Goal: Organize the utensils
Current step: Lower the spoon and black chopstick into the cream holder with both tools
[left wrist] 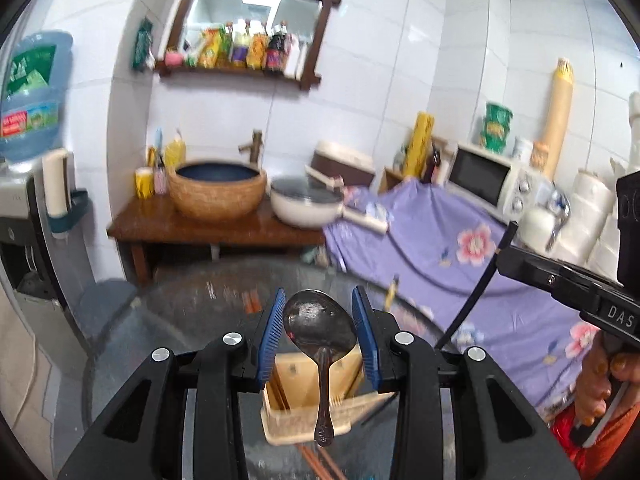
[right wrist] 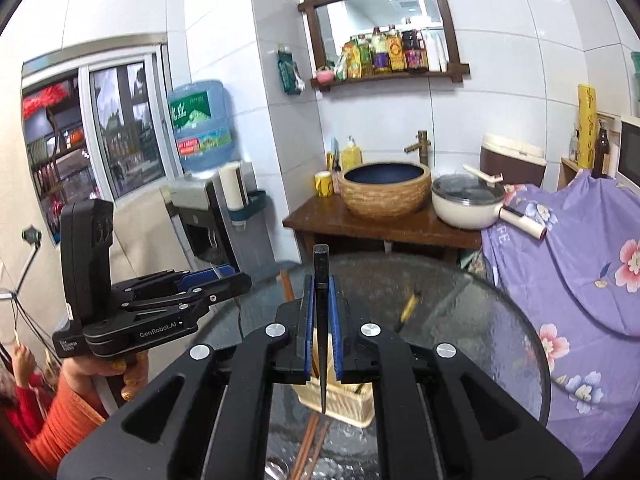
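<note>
Between left hand-held gripper [left wrist: 319, 322] pads: spoon [left wrist: 320, 332] pinched; right hand-held gripper [right wrist: 321, 322] pinching chopstick [right wrist: 321, 320].

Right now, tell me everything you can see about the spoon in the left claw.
The spoon is dark, tarnished-looking metal with a broad oval bowl and a slim handle that ends in a patterned tip. It hangs bowl up, handle down, its bowl clamped between the blue ribbed pads of the left claw. Only the pads touch it. It hangs above a pale utensil holder on the glass table.
</note>
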Demonstrator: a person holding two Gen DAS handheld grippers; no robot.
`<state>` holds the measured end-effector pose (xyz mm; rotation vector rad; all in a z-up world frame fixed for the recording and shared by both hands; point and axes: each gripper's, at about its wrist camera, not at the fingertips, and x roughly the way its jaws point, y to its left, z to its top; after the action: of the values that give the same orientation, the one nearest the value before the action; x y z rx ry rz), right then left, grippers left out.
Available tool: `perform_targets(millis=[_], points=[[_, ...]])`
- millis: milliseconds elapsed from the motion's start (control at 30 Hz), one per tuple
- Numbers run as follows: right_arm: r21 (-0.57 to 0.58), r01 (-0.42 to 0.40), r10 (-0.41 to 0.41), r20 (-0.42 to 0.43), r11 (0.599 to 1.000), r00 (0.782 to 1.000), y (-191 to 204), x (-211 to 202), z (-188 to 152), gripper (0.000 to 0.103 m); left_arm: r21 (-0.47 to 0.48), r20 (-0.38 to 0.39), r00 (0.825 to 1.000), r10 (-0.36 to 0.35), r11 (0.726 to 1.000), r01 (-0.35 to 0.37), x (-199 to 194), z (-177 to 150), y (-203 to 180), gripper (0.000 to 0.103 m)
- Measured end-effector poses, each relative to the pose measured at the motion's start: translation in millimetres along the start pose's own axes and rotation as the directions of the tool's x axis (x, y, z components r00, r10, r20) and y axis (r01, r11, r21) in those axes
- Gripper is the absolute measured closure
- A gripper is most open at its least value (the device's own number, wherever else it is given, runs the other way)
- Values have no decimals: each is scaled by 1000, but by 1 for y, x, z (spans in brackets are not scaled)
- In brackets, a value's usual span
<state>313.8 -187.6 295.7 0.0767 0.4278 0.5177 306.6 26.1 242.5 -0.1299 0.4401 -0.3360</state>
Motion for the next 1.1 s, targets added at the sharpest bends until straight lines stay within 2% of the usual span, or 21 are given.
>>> perform_targets(millis=[133,267,367,467,600,767,1100], points=[[-1,30,-29,59,1000,998,1,0,22,95,-34,44,999,19,999,-18,7,15,0,69],[-2,55,-55,72,998,996,0,11,25,95,-70,55,997,55,996,-51,26,14,6,69],[18,61,-62,42,998,997,-6,26,12,95,-83,49,997,67,995,-63,40,4,10,69],[26,73,-73,14,997,997,-11,42,-5,95,-55,50,994,100,994,-98,54,-17,10,69],[39,79,-78,-26,996,997,-19,59,-28,95,-58,45,994,95,994,-92,62,-41,14,69],[28,92,-90,-63,995,994,-22,76,-55,95,-8,30,993,118,993,-117,72,-64,10,69],[36,105,-102,-69,994,992,-26,83,-72,95,32,-2,991,131,991,-131,88,-92,8,69]])
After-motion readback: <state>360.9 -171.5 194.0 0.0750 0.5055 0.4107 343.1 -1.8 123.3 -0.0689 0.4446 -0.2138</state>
